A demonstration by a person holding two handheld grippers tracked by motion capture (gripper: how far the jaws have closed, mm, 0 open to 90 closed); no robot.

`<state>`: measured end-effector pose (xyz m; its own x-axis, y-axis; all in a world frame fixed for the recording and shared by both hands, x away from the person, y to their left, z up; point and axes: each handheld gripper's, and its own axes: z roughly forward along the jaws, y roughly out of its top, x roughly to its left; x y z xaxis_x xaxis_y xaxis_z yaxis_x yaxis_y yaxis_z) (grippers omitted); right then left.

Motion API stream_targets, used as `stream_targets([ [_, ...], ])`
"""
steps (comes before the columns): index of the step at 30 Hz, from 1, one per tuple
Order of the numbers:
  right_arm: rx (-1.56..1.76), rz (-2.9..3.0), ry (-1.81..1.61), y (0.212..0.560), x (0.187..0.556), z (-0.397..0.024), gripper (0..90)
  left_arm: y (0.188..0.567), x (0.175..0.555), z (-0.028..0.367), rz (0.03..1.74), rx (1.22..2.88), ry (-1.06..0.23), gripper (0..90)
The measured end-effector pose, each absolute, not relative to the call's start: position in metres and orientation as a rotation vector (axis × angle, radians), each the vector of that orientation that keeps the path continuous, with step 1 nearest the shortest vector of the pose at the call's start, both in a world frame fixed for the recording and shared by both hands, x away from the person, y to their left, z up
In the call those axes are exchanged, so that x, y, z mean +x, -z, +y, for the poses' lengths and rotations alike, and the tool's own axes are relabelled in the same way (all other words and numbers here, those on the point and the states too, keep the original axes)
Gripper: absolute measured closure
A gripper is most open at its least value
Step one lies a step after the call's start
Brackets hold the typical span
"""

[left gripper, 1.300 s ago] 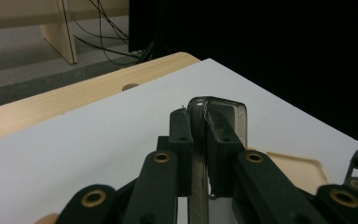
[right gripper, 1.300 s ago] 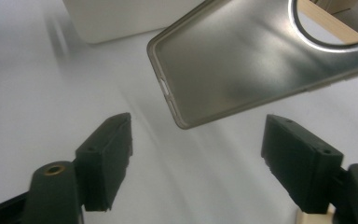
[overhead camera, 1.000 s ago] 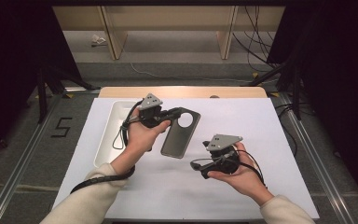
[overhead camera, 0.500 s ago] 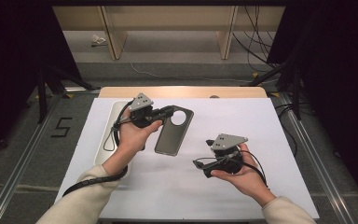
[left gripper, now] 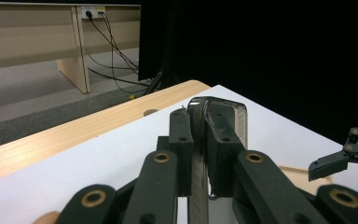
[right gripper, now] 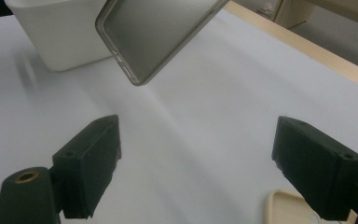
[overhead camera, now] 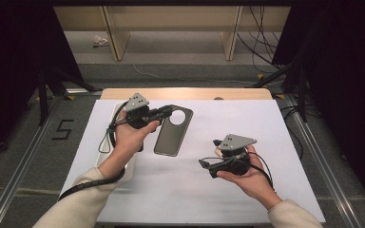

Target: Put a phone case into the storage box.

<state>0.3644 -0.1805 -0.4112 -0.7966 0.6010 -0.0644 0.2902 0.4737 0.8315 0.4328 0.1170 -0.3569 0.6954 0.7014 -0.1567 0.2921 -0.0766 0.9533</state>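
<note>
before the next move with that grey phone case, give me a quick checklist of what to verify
1. Left hand-held gripper shut on the translucent grey phone case: ok.
2. Case lifted off the white table sheet: ok, judging by the right gripper view.
3. Right hand-held gripper open and empty: ok.
4. Beige phone case away from the right jaws: ok.
5. White plastic tray contents: cannot tell.

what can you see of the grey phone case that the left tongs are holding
The translucent grey, soft-looking phone case is a rounded rectangle with a large round camera cutout near its far end and small port slots in its near edge. It hangs tilted above the white table cover, open side toward the right tongs. The left tongs are shut on its far edge; nothing else touches it.
</note>
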Motion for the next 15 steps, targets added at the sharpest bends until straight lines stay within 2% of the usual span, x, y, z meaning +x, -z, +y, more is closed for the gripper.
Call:
stream_targets([
  [15,0.787,2.368,-1.258,0.4114,0.366,-0.183,16.4,0.3521,0.4343,0.127,0.818,1.651,-0.417,81.6],
])
